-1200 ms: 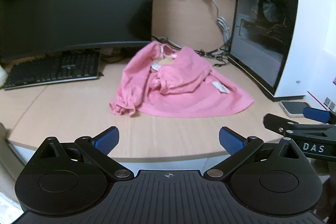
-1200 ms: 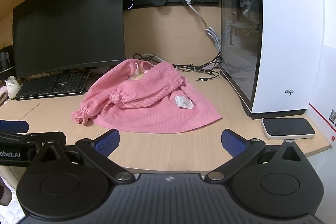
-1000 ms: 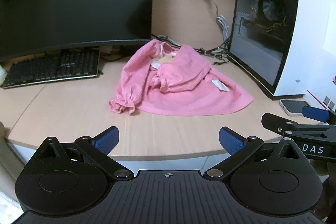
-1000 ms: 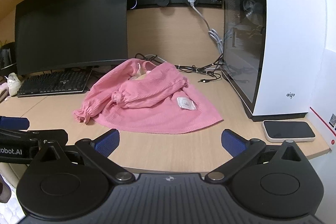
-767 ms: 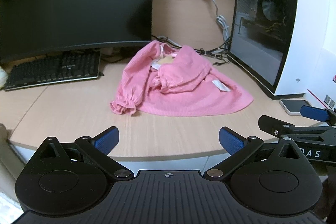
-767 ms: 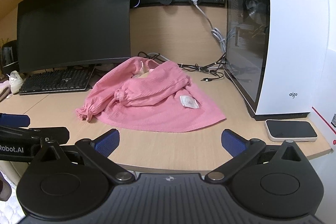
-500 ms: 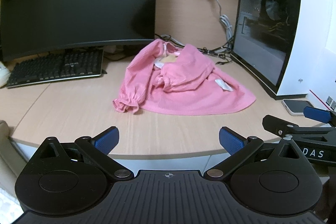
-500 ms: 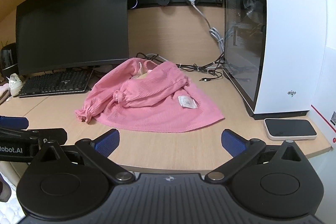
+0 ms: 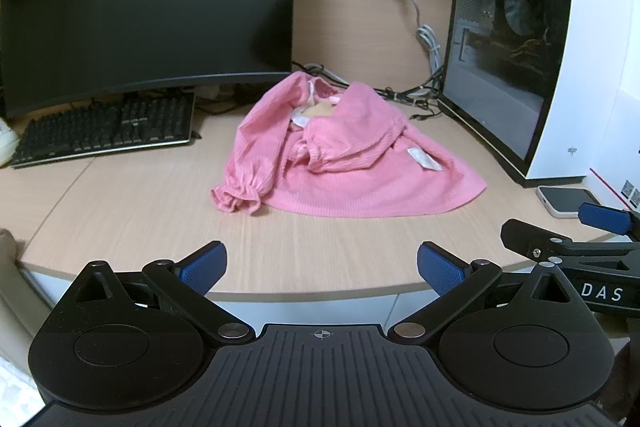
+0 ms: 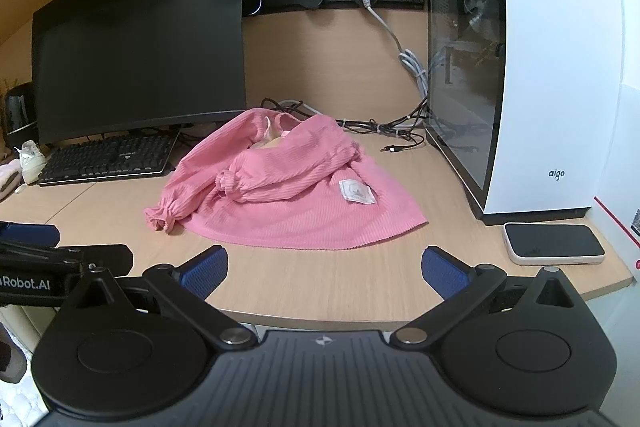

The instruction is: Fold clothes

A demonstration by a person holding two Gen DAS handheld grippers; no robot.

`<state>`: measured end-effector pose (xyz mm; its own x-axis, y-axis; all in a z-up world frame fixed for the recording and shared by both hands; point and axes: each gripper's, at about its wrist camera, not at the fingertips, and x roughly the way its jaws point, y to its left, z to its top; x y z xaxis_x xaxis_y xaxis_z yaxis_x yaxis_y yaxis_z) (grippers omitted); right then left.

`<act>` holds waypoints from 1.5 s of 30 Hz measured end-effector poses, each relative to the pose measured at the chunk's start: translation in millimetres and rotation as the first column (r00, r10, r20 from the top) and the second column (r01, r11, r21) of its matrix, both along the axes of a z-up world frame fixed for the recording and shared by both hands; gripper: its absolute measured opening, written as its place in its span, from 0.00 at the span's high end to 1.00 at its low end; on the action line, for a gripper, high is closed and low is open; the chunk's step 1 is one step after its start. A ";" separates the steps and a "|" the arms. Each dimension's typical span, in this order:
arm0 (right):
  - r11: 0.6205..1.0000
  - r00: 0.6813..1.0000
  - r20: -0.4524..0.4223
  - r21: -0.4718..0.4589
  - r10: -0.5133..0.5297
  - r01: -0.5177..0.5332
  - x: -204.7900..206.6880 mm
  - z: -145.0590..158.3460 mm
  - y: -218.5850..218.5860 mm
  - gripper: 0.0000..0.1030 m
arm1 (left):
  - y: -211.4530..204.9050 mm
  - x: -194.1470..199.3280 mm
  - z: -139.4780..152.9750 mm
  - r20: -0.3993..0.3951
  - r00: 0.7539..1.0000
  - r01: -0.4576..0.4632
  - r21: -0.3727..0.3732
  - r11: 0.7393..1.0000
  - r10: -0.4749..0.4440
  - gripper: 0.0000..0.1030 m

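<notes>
A pink ribbed garment [image 9: 344,155] [image 10: 288,187] lies crumpled in the middle of the wooden desk [image 9: 120,211], one gathered cuff trailing toward the front left and a white label on its right side. My left gripper [image 9: 320,265] hovers open at the desk's front edge, well short of the cloth, with nothing between its blue pads. My right gripper [image 10: 324,269] is open too, just as far back and empty. Each gripper shows at the edge of the other's view.
A dark monitor [image 9: 148,7] and black keyboard [image 9: 104,131] fill the back left. A white computer case [image 10: 540,75] stands at the right, cables [image 10: 392,127] behind the garment, a phone [image 10: 554,243] by the front right edge.
Both views have crept slightly nearer and higher over the desk edge. The garment lies as before and both grippers stay open.
</notes>
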<state>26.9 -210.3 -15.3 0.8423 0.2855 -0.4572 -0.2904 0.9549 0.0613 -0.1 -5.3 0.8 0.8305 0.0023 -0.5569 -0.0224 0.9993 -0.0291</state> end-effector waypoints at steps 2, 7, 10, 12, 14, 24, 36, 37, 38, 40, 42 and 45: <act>1.000 1.000 -0.002 0.000 0.002 -0.002 0.6 -0.7 0.2 0.00 | -0.4 0.5 -0.2 -0.001 1.000 -0.001 -0.001 1.000 0.001 0.00; 1.000 1.000 -0.006 0.005 0.003 -0.003 1.9 -1.1 -2.1 0.00 | -0.2 1.4 -1.5 -0.003 1.000 -0.001 0.000 1.000 0.001 0.00; 1.000 1.000 -0.014 0.009 0.005 -0.005 3.5 -2.0 -2.4 0.00 | -0.7 2.4 -1.3 -0.005 1.000 -0.001 0.002 1.000 0.001 0.00; 1.000 1.000 -0.018 0.009 0.006 -0.006 4.7 -2.5 -2.4 0.00 | -1.3 3.2 -1.4 -0.008 1.000 -0.001 0.003 1.000 0.001 0.00; 1.000 1.000 -0.020 0.009 0.008 -0.008 5.5 -2.8 -2.6 0.00 | -1.2 4.0 -2.0 -0.013 1.000 -0.003 0.001 1.000 0.003 0.00; 1.000 1.000 -0.023 0.012 0.004 -0.003 7.8 -2.8 -3.6 0.00 | -2.7 7.2 -3.8 -0.019 1.000 -0.002 0.003 1.000 0.002 0.00; 1.000 1.000 -0.028 0.009 0.004 -0.004 9.3 -3.5 -2.6 0.00 | -2.7 10.1 -4.7 -0.034 0.999 -0.012 -0.001 1.000 0.012 0.00; 1.000 1.000 -0.029 0.009 0.003 -0.003 9.4 -3.8 -2.9 0.00 | -2.6 10.6 -4.9 -0.035 0.999 -0.010 0.000 1.000 0.010 0.00; 1.000 1.000 -0.030 0.008 0.003 -0.003 9.8 -4.1 -2.9 0.00 | -2.3 11.1 -5.1 -0.036 0.999 -0.009 0.000 1.000 0.009 0.00; 1.000 0.999 -0.033 0.007 0.002 -0.002 10.6 -4.6 -2.7 0.00 | -1.6 11.9 -5.5 -0.038 0.999 -0.006 -0.001 1.000 0.006 0.00; 1.000 0.999 -0.034 0.006 0.000 0.000 11.6 -5.0 -2.4 0.00 | -1.5 13.1 -6.0 -0.041 0.999 -0.004 -0.001 1.000 0.004 0.00; 1.000 0.999 -0.038 0.005 -0.002 0.002 13.4 -5.7 -2.6 0.00 | -1.5 15.1 -6.7 -0.044 0.999 -0.002 -0.002 1.000 0.002 0.00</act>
<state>40.3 -212.9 -21.0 0.8249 0.2862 -0.4874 -0.2856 0.9552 0.0776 15.0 -6.8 -5.9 0.8051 0.0023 -0.5931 -0.0253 0.9992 -0.0305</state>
